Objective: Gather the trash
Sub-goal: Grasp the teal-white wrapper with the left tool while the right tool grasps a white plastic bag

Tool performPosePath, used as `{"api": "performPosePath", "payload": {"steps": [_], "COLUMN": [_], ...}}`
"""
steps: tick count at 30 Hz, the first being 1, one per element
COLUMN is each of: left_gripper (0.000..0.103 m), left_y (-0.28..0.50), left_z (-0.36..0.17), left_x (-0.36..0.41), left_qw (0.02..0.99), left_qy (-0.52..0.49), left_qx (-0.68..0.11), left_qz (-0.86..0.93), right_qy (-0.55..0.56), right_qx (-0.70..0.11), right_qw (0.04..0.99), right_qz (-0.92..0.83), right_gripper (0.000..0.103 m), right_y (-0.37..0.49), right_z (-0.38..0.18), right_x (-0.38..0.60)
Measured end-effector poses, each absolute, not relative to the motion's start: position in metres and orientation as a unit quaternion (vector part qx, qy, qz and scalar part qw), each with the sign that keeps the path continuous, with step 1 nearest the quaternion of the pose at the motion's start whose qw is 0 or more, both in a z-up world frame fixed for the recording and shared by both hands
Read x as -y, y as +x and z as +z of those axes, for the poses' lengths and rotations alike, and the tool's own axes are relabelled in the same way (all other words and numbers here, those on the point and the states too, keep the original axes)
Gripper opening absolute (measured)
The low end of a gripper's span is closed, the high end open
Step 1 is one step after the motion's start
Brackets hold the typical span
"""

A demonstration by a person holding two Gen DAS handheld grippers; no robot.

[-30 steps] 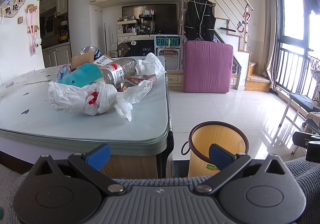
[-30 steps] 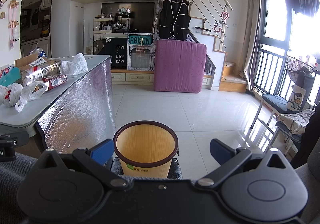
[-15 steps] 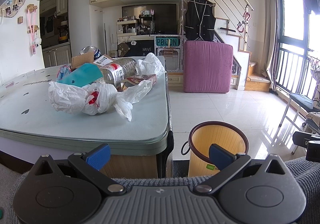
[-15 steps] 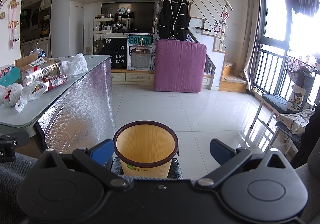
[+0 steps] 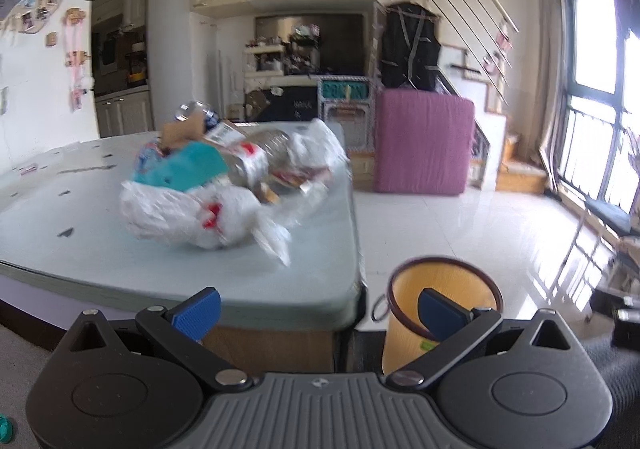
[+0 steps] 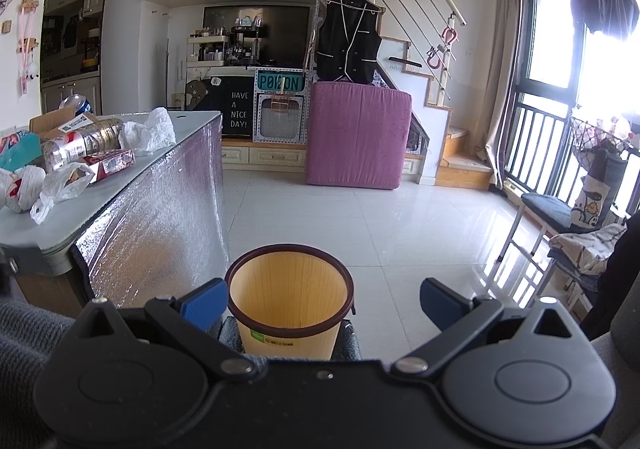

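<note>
table (image 5: 120,273) at left, trash pile (image 5: 224,189) heaped near its right edge. purple mattress (image 6: 358,137) upright at far wall. yellow bin (image 6: 290,313) on floor, right of table, empty. left gripper (image 5: 318,309) and right gripper (image 6: 320,299): jaws spread, holding nothing.

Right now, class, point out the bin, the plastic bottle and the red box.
bin (image 6: 289,295), right wrist view, inner wall
plastic bottle (image 6: 86,137), right wrist view, labelled body
red box (image 6: 114,161), right wrist view, long side
</note>
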State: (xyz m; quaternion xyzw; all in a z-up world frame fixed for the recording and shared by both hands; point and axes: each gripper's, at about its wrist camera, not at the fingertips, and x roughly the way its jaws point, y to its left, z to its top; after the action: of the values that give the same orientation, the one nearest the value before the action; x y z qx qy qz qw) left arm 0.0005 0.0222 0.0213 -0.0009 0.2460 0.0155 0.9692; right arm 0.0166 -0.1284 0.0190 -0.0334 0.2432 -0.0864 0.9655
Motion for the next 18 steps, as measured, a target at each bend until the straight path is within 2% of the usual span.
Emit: {"api": "performPosePath", "payload": {"steps": [8,18], "left_gripper": [0.103,0.103], "left_y": [0.007,0.011], "left_z": [0.045,0.058], "left_x": [-0.066,-0.12], "left_qw": [0.976,0.97], "left_qy": [-0.003,-0.027], "left_qx": [-0.212,-0.226], "left_qz": [0.059,0.084], "right_qy": [-0.028,0.005], "right_qx": [-0.223,-0.136], "right_qw": [0.973,0.985], "right_qz": [-0.042,0.109], "right_gripper": [0.103,0.103], "right_y": [0.024,0.082], "right_z": [0.035,0.075], "right_x": [0.12,0.083]}}
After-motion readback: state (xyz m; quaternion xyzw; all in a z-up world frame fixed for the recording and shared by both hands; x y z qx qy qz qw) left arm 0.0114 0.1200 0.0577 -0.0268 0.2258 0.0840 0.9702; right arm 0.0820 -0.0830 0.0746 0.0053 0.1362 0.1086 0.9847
